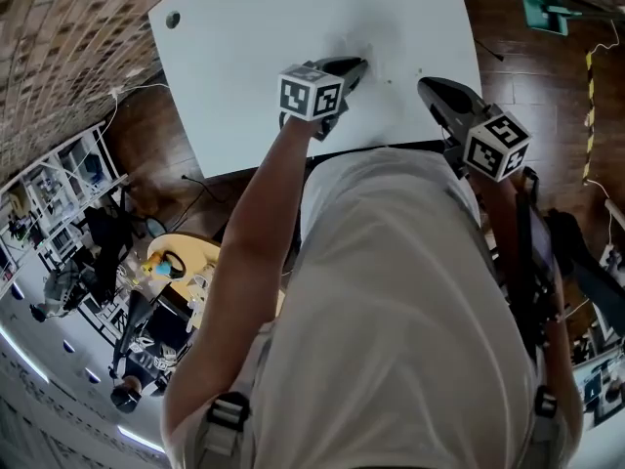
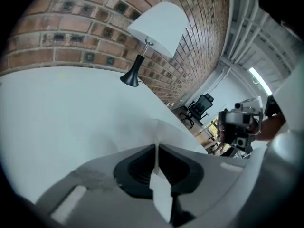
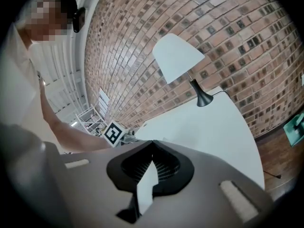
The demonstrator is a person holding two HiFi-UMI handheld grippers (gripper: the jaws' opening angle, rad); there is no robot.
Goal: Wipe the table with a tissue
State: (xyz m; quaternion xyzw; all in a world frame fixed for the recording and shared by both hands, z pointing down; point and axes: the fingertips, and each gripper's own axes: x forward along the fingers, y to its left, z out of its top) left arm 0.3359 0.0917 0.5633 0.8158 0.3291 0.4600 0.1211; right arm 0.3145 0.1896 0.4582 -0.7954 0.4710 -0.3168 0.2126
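The left gripper (image 1: 359, 64) had its fingers clamped on a thin white tissue (image 2: 164, 134), which lay against the white table (image 1: 244, 37). The right gripper (image 1: 424, 85) hovered nearby above the table, its fingers together.

Smooth matt table (image 1: 293, 27), rough brick wall (image 3: 228, 27)

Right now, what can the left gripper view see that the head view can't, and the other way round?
Only the left gripper view: the tissue, pinched in the left gripper's shut jaws and lying out ahead on the tabletop. Only the head view: the marker cube on that gripper, the person's left forearm and the wooden floor. Both: the white table.
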